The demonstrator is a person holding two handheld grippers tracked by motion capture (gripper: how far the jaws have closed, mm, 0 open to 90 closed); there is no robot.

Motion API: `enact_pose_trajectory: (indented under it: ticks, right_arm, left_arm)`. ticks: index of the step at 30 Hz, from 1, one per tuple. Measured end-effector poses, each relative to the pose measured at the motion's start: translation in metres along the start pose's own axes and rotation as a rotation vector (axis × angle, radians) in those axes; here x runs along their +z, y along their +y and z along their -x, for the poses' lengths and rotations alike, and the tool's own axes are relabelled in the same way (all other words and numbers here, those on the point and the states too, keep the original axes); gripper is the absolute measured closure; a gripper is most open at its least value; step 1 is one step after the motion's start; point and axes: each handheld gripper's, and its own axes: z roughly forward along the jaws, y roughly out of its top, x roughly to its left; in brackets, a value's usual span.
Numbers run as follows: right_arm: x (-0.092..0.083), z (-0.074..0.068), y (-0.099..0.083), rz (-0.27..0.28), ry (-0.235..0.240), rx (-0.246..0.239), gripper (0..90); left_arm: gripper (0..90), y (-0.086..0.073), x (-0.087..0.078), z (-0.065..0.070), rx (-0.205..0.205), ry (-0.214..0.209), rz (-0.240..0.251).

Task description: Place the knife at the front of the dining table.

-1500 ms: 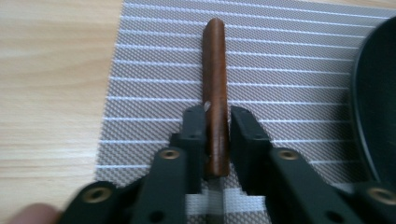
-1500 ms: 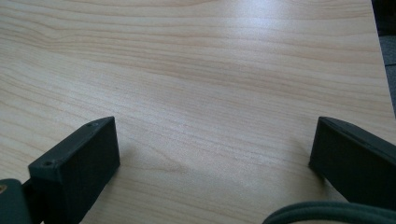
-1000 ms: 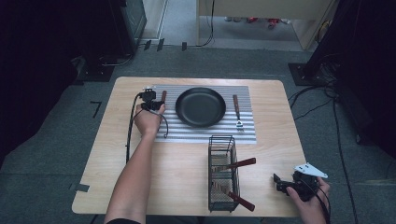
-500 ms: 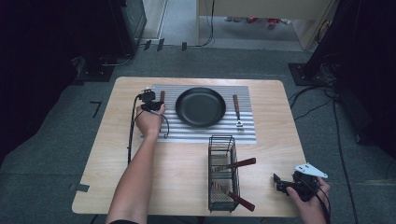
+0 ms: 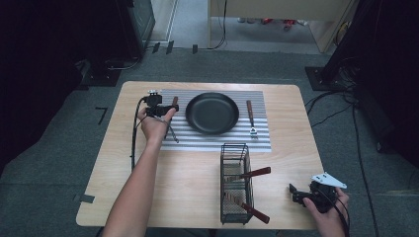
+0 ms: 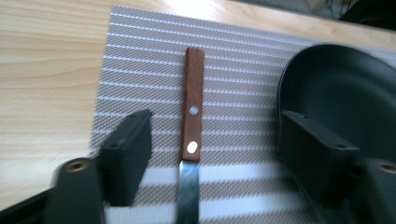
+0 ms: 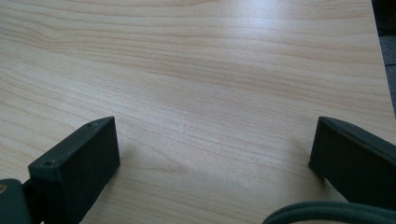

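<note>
Left gripper (image 6: 212, 154), jaws just spread, straddling without touching a knife (image 6: 192, 135) lying flat on the striped mat (image 6: 140, 60) near the counter's (image 5: 197, 187) far left corner, just beside a black pan (image 5: 212, 112). Right gripper (image 7: 210, 154) spread wide and empty over bare wood at the near right corner.

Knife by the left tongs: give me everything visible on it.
The wooden-handled table knife lies flat on the grey striped placemat, left of the black round pan and apart from it. Its handle is reddish-brown wood with two pale rivets; a plain steel blade runs from it toward the camera. The left tongs straddle it, their jaws having just been opening, pads clear of it on both sides. Only the mat touches it.
</note>
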Motion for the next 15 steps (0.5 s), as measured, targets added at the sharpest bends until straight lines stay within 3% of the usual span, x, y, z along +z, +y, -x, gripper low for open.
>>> enact_pose_trajectory:
  ticks: [2,3,5,7,9,15]
  right_arm:
    - [0.000,0.000,0.000,0.000,0.000,0.000,0.9]
    - [0.000,0.000,0.000,0.000,0.000,0.000,0.9]
    - [0.000,0.000,0.000,0.000,0.000,0.000,0.9]
    - [0.000,0.000,0.000,0.000,0.000,0.000,0.9]
    - [0.000,0.000,0.000,0.000,0.000,0.000,0.9]
    - [0.000,0.000,0.000,0.000,0.000,0.000,0.9]
  left_arm:
    - [65.5,-0.006,-0.005,-0.006,0.010,-0.028,-0.006]
    - [74.2,-0.006,-0.005,-0.006,0.010,-0.028,-0.006]
    - [87.6,-0.018,-0.011,-0.019,0.016,-0.065,-0.028]
    - [90.0,-0.025,-0.014,-0.025,0.047,-0.047,-0.040]
    - [90.0,-0.031,-0.016,-0.030,0.051,-0.054,-0.048]
    - [90.0,-0.042,-0.019,-0.028,0.101,-0.030,-0.067]
